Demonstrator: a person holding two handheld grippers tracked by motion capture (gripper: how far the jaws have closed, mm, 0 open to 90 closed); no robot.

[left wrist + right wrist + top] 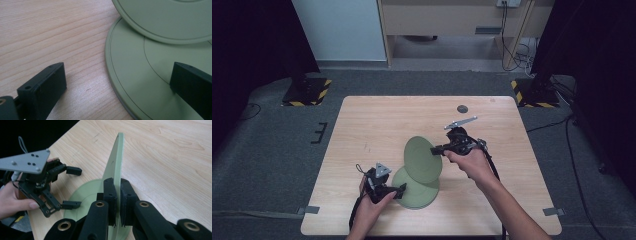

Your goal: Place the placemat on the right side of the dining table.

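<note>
Above the lower plate [414, 192], upper plate [424, 160] tilted on edge (clamped), right tongs [438, 149].

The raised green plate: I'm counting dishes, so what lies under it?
Under the raised green plate, clamped by the right gripper, a second green plate lies flat on the table; its far part is covered.

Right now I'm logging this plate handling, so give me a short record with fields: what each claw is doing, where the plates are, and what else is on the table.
right claw: shut on the rim of the upper plate, which is tilted up on edge
left claw: open, jaws straddling the near rim of the lower plate
lower plate: flat on the table
plates: both pale green, overlapping
also on table: dark disc near the far edge
</note>
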